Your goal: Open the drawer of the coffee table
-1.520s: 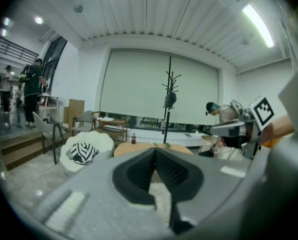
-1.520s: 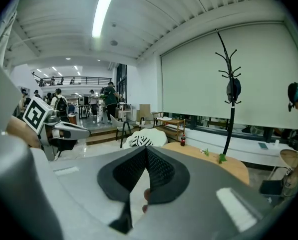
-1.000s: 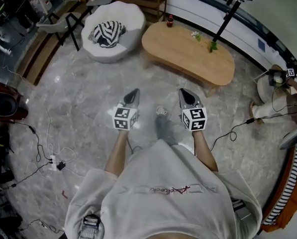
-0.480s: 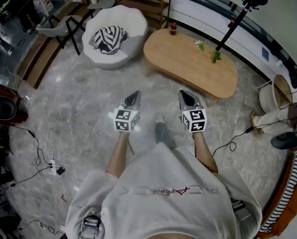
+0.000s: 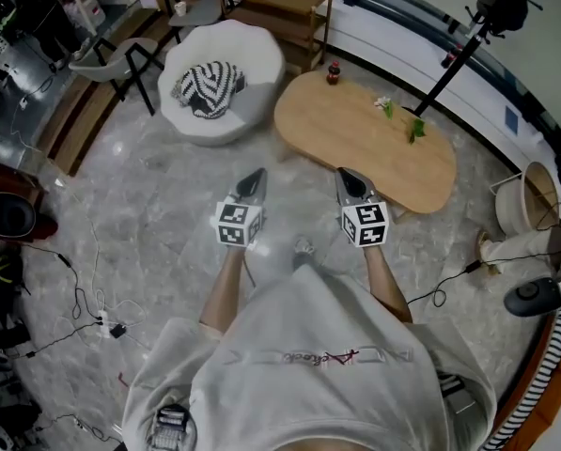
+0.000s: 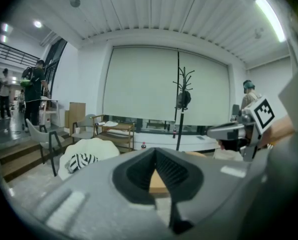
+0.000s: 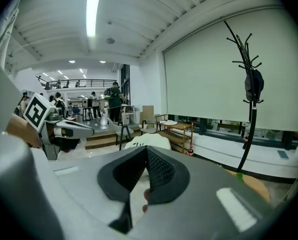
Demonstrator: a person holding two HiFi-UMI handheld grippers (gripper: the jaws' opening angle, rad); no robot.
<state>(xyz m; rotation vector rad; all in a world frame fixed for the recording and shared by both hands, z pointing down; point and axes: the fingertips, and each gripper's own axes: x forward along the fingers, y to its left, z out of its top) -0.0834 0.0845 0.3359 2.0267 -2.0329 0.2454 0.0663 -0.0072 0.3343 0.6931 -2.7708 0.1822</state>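
The oval wooden coffee table (image 5: 365,144) stands on the marble floor ahead of me in the head view; no drawer shows from here. My left gripper (image 5: 257,176) and right gripper (image 5: 347,176) are held side by side, pointing at the table's near edge, still short of it. Both are shut with nothing between the jaws. In the left gripper view the closed jaws (image 6: 155,153) frame a sliver of the table top (image 6: 158,184). In the right gripper view the closed jaws (image 7: 147,150) fill the foreground and the table's end (image 7: 253,184) shows at the lower right.
A cola bottle (image 5: 334,71) and small plants (image 5: 385,106) stand on the table. A white armchair with a striped cushion (image 5: 222,78) is to the left, a wooden shelf (image 5: 285,3) behind, a black stand (image 5: 468,40) and basket (image 5: 529,195) at right. Cables (image 5: 92,299) lie on the floor.
The person has walked forward: the table and armchair have come nearer in the head view. Both grippers keep the same pose, side by side and shut.
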